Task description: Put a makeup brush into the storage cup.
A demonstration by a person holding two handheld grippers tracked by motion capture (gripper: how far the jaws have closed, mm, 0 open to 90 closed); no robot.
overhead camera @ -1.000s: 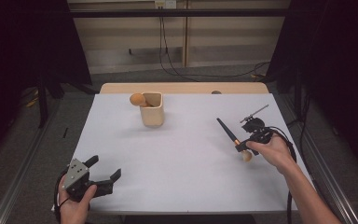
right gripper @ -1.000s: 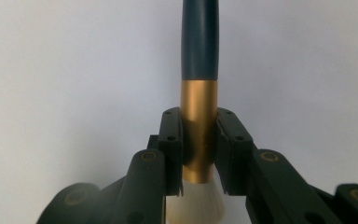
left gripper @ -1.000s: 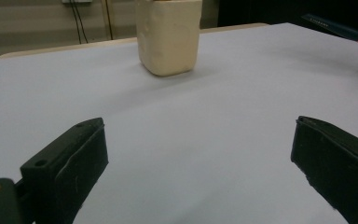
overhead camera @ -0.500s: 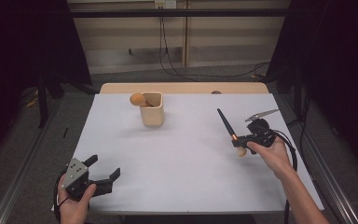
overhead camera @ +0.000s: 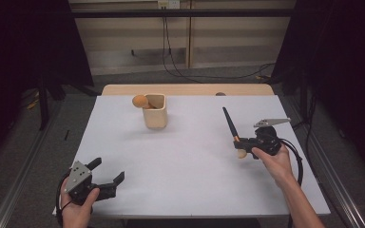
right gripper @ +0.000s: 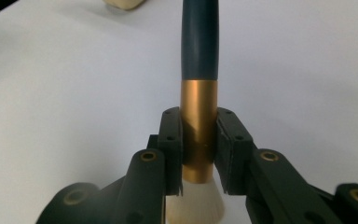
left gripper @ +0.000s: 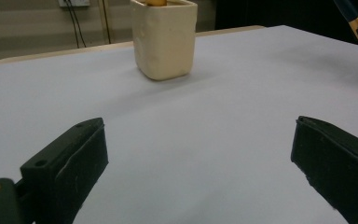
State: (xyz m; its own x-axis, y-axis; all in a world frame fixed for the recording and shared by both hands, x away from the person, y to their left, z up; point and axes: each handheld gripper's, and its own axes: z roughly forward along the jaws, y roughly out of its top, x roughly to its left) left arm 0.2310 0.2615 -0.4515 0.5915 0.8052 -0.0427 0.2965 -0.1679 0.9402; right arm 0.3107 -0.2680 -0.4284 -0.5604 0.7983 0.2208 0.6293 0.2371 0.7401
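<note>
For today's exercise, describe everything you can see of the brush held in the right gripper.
The brush has a long, dark blue-black handle that tapers to a point, a shiny gold metal-looking collar and a short tuft of white bristles. The right gripper clamps it across the gold collar, with one of the fingers on each side. It is lifted off the white table, handle pointing up and away, bristles toward the person.

On the white table (overhead camera: 190, 185) there are 2 black two-jaw grippers, the left gripper (overhead camera: 105, 176) and the right gripper (overhead camera: 245, 144); 1 dark-handled brush with a gold ferrule and white bristles (overhead camera: 231, 129); 1 cream square cup (overhead camera: 154, 110); 1 orange rounded object (overhead camera: 139, 100) at the cup's rim.
</note>
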